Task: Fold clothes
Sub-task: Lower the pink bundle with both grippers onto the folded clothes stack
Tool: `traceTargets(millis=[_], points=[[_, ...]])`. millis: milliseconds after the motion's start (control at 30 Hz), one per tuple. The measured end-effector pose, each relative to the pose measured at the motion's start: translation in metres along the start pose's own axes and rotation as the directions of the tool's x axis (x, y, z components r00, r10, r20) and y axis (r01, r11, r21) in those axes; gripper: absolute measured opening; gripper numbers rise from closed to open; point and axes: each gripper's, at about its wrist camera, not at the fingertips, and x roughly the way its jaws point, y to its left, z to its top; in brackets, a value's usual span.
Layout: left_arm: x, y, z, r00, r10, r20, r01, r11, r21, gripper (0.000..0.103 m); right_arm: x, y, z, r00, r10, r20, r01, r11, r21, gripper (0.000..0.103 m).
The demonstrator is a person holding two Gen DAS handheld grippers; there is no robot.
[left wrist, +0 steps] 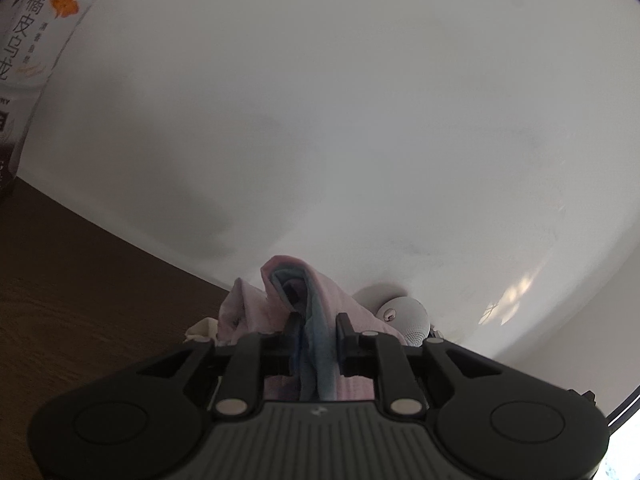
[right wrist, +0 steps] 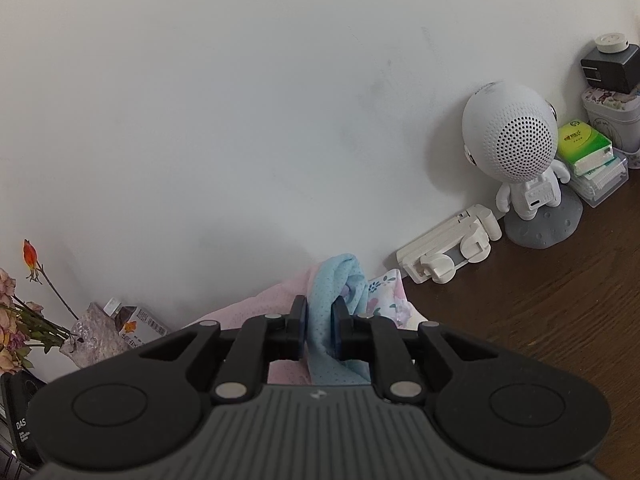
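Note:
A pink and light-blue garment [left wrist: 276,296] is bunched up between the fingers of my left gripper [left wrist: 318,322], which is shut on a fold of it. Its cloth rises in a peak ahead of the fingertips, lifted above the dark wooden table [left wrist: 80,288]. In the right wrist view the same garment [right wrist: 340,280] shows a dotted blue fold and a flowered white patch. My right gripper [right wrist: 319,312] is shut on that blue fold, with pink cloth spreading to the left below it. Most of the garment is hidden under both grippers.
A white wall fills both views close ahead. A drink bottle [left wrist: 36,40] stands at the far left. A white astronaut speaker [right wrist: 516,148], a white folding stand [right wrist: 448,252], tissue packs [right wrist: 588,156] and tins sit at the right; dried flowers [right wrist: 24,320] at the left.

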Motion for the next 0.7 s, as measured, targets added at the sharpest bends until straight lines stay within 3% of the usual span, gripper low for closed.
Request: traceTargets(millis=[67,200,367,400,433,500,567,700], points=[[-0.004,0.004,0.003,1.0,0.0,0.002,0.0,1.0,-0.009,0.019,-0.002,-0.004,0.002,1.0,0.007,0.001,-0.007,1.0,0.023,0.022],[-0.014,0.007,0.008,1.0,0.007,0.021,-0.007,1.0,-0.002,0.028,-0.014,-0.014,0.008,0.999,0.017,0.034,-0.02,0.997,0.069,0.022],[-0.022,0.006,0.011,0.999,0.004,0.034,-0.004,1.0,0.021,0.027,-0.025,-0.019,0.011,0.998,0.031,0.057,-0.036,0.996,0.087,0.022],[-0.022,0.004,0.011,0.999,0.01,0.033,-0.011,0.999,0.034,0.025,-0.025,-0.018,0.01,0.998,0.027,0.057,-0.032,0.996,0.082,0.021],[-0.021,0.002,0.01,0.999,0.019,0.031,-0.021,0.999,0.049,0.014,-0.025,-0.016,0.009,0.998,0.023,0.054,-0.027,0.997,0.073,0.013],[-0.018,0.0,0.008,0.999,0.046,0.023,-0.048,0.996,0.076,0.005,-0.022,-0.012,0.006,0.999,0.019,0.048,-0.021,0.998,0.055,0.008],[-0.014,-0.002,0.005,0.996,0.083,0.02,-0.084,0.992,0.09,0.005,-0.019,-0.008,0.004,0.999,0.008,0.047,-0.01,1.0,0.028,0.006],[-0.008,-0.001,0.003,0.997,0.079,0.01,-0.08,0.993,0.085,0.007,-0.018,-0.007,0.003,0.999,0.003,0.047,-0.004,1.0,0.016,0.007]])
